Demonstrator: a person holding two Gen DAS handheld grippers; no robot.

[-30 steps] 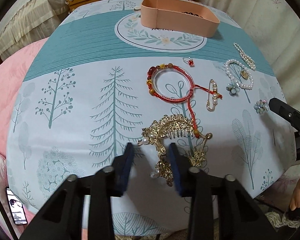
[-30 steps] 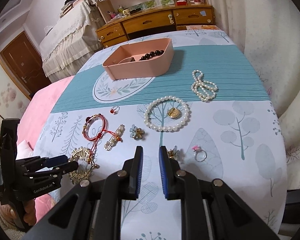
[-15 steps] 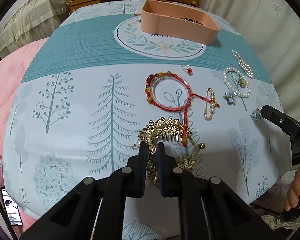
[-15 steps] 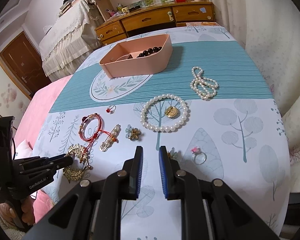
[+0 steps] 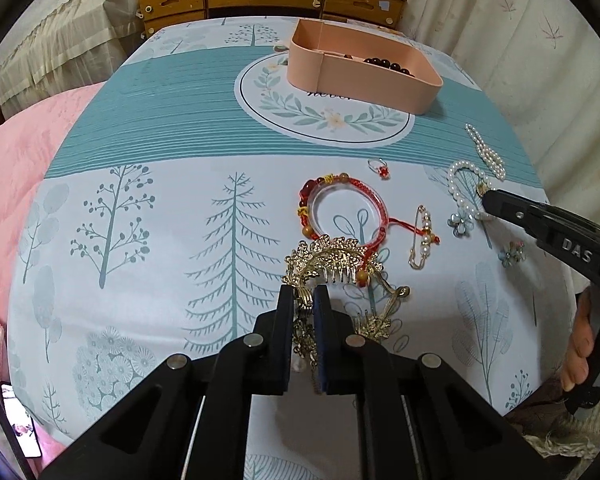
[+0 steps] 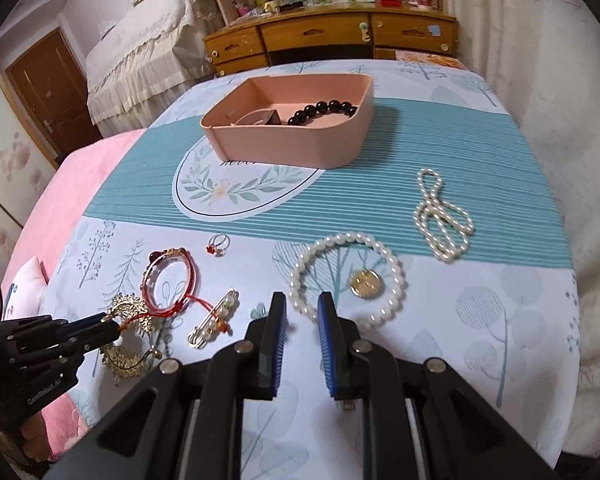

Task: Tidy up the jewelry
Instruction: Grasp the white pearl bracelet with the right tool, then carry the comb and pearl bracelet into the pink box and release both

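My left gripper [image 5: 303,294] is shut on the gold hair comb [image 5: 332,258] and holds it at the table's near edge; it also shows in the right wrist view [image 6: 112,328]. The red cord bracelet [image 5: 342,210] lies just beyond and its cord crosses the comb. My right gripper [image 6: 302,306] is slightly open and empty, just short of the pearl bracelet with a gold pendant [image 6: 348,276]. The pink box [image 6: 292,124] stands at the back with a dark bead bracelet [image 6: 324,110] in it.
On the tree-print cloth [image 5: 140,220] lie a red-stone ring [image 5: 380,167], a pearl safety pin [image 6: 214,322], a pearl necklace [image 6: 444,216] and two flower earrings [image 5: 462,222]. A wooden drawer unit [image 6: 320,38] stands behind the table. A pink bed [image 5: 16,148] is to the left.
My left gripper closed on the gold comb and has drawn it slightly up and forward. My right gripper moved forward toward the pearl bracelet and opened a little.
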